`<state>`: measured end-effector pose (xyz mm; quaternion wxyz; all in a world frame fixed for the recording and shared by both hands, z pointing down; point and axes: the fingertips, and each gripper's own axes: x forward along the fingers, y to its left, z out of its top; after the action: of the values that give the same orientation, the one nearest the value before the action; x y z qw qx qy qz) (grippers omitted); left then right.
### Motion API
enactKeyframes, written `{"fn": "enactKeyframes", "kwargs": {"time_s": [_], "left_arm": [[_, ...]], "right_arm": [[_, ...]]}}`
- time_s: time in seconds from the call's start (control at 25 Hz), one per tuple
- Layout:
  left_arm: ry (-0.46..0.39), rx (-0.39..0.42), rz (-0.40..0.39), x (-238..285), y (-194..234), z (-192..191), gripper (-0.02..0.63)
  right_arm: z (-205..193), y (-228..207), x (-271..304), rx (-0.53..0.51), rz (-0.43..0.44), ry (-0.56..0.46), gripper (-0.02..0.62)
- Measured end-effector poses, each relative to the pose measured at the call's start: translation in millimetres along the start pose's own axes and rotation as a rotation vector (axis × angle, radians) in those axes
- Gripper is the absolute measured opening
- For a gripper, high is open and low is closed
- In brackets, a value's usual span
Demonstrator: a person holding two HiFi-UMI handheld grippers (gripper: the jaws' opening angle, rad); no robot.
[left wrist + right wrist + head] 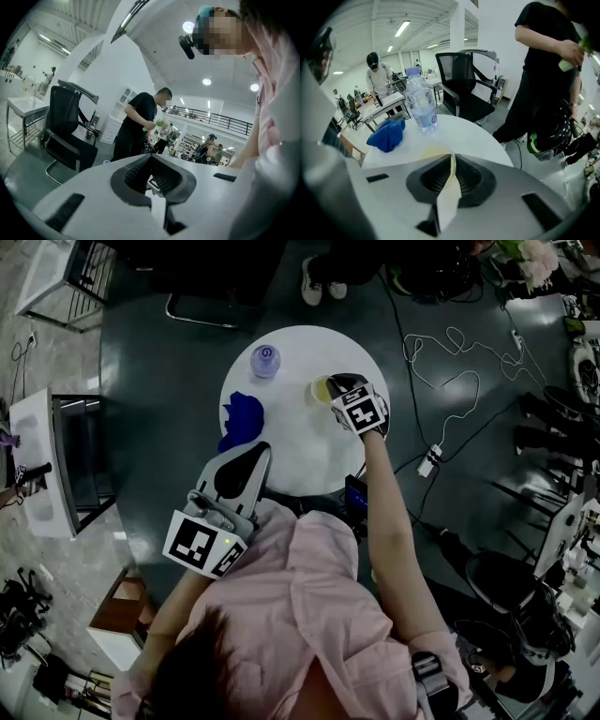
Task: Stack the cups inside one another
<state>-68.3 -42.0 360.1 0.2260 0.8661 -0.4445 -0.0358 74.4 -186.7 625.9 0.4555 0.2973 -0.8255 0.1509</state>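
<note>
The cup (321,389), pale yellow and thin-walled, stands upright on the round white table (300,460), toward its far right part. Only this one cup shows, and whether others are nested in it cannot be told. My right gripper (336,390) reaches down to it at a steep slant. In the right gripper view its jaws are clenched on the near wall of the cup, one pad inside the rim and one outside, the wall showing as a thin cream strip between the ribbed pads. Judged from that thin wall, the cup is light and somewhat flexible: it should lift with little effort, but a hard squeeze could buckle the rim, and a smooth wall held by one side only may slip or swing. The rim pinch seems the fitting hold, since it leaves the base free to drop into another cup. My left gripper (260,452) hangs at the near edge of the table, close to my body and well apart from the cup; in the left gripper view its jaws are drawn together with nothing between them. A water bottle (265,360) stands at the far left of the table, and a crumpled blue cloth (241,418) lies between it and the left gripper.
</note>
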Motion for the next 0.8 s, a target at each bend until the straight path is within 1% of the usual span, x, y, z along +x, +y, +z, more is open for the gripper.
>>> {"fn": "enactKeyframes", "kwargs": {"time_s": [0.24,0.64,0.8], "left_arm": [[0.000,-0.004,0.002,1.6,-0.4,1.4,0.015],[-0.002,-0.008,-0.001,-1.1,0.9,1.4,0.015],[0.000,-0.010,-0.001,-1.9,1.2,1.7,0.015]], "right_arm": [[-1.2,-4.2,0.2,-0.016,-0.009,0.001,0.043],[-0.1,-2.4,0.0,0.000,-0.004,-0.002,0.043],[-0.3,-4.0,-1.1,0.011,-0.019,-0.004,0.044]]}}
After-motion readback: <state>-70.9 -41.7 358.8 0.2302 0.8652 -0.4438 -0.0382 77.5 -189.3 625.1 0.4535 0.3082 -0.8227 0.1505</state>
